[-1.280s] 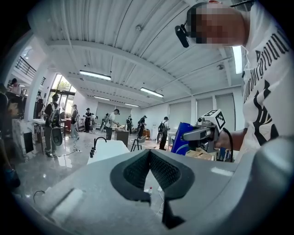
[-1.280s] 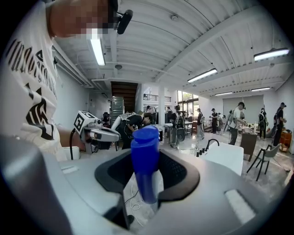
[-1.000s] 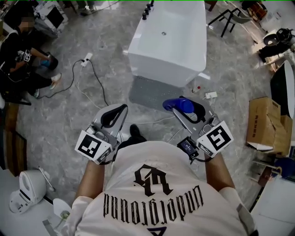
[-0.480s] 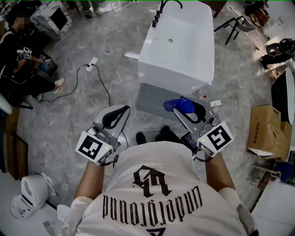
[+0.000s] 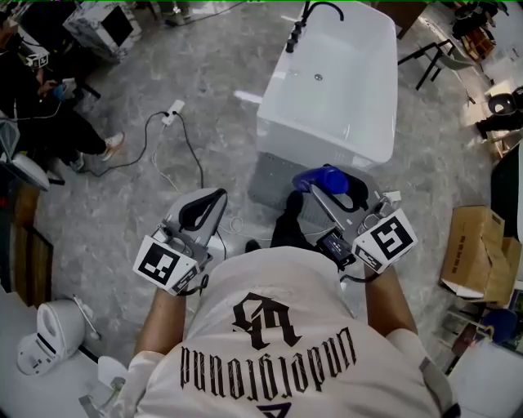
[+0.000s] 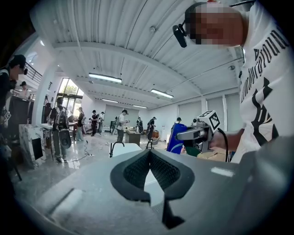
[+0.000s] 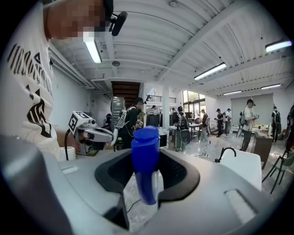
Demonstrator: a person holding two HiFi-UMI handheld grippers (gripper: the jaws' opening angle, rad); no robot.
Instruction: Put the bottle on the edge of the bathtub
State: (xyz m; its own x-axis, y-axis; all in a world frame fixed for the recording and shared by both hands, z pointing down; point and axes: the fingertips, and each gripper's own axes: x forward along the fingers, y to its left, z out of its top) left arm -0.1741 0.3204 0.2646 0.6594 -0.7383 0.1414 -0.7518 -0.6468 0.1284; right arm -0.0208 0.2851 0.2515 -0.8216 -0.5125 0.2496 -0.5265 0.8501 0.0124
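The white bathtub (image 5: 343, 90) stands ahead on the grey floor, with a black faucet (image 5: 306, 20) at its far end. My right gripper (image 5: 337, 188) is shut on a bottle with a blue top (image 5: 321, 178), held above the grey mat in front of the tub. In the right gripper view the bottle (image 7: 145, 158) stands upright between the pads, its clear body below them, with the bathtub (image 7: 241, 167) off to the right. My left gripper (image 5: 217, 196) is shut and holds nothing. The left gripper view shows its closed jaws (image 6: 149, 154) and the bathtub (image 6: 126, 148) beyond.
A grey mat (image 5: 270, 175) lies at the tub's near end. A power strip with a cable (image 5: 173, 108) is on the floor at left, near a seated person (image 5: 45, 114). A cardboard box (image 5: 471, 245) sits at right, a white toilet (image 5: 49, 335) at lower left.
The bathtub and mat have drawn nearer in the head view, shifting down and right. Both grippers keep the same pose, and the bottle stays in the right one.
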